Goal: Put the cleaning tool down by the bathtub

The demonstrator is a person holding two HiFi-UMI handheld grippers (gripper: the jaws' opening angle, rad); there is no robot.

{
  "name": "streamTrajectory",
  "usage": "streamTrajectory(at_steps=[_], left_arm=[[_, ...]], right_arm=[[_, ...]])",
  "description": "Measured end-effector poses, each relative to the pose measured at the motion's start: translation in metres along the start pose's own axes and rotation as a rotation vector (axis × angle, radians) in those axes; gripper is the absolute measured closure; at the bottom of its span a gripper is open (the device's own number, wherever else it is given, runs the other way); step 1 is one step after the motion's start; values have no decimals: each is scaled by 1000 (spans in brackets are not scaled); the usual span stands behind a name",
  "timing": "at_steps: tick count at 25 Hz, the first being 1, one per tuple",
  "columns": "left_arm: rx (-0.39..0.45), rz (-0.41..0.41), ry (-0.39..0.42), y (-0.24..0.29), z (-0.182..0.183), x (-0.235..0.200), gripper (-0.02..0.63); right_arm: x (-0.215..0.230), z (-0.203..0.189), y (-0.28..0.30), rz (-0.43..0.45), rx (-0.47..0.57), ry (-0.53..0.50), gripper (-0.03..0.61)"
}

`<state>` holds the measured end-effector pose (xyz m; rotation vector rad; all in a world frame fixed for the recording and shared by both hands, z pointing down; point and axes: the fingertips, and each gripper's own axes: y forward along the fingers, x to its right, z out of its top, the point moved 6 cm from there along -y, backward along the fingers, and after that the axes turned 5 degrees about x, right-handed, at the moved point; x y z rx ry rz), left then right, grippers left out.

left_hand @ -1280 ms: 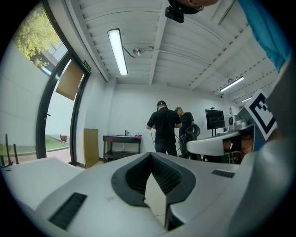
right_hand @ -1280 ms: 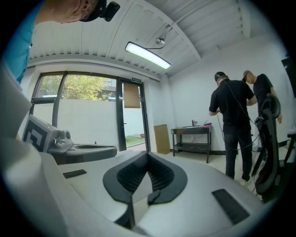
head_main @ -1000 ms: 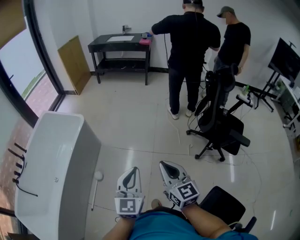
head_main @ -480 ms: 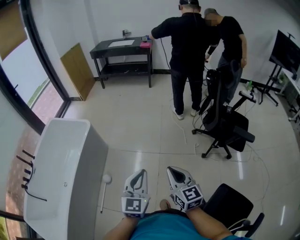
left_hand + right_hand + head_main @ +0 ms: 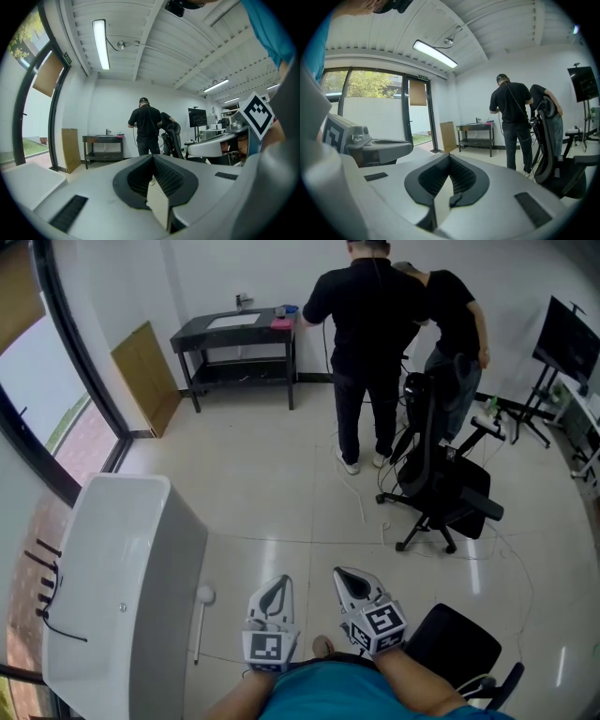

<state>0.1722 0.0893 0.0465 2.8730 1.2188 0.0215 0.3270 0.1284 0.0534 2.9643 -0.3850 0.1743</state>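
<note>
Since the long-handled scrubber (image 5: 200,626) seems set beside the bathtub (image 5: 131,488) at lower left, the left gripper (image 5: 280,583) and right gripper (image 5: 340,574), both pressed together and empty, should stay clear of it.

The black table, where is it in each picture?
Head view: black table at the top, left of centre.
Left gripper view: black table left of centre, small.
Right gripper view: black table just right of centre.
Shared landmark: person in black standing to its right.
</note>
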Motion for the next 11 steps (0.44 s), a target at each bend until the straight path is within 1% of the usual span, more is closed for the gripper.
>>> streamTrajectory(at_steps=[3,11], left_arm=[[-1,2,-8,3,0,2,614],[-4,5,6,13,-3,6,614]], right_arm=[[3,-1,0,2,-5,2,577],[16,-6,1,4,-14,9,577]])
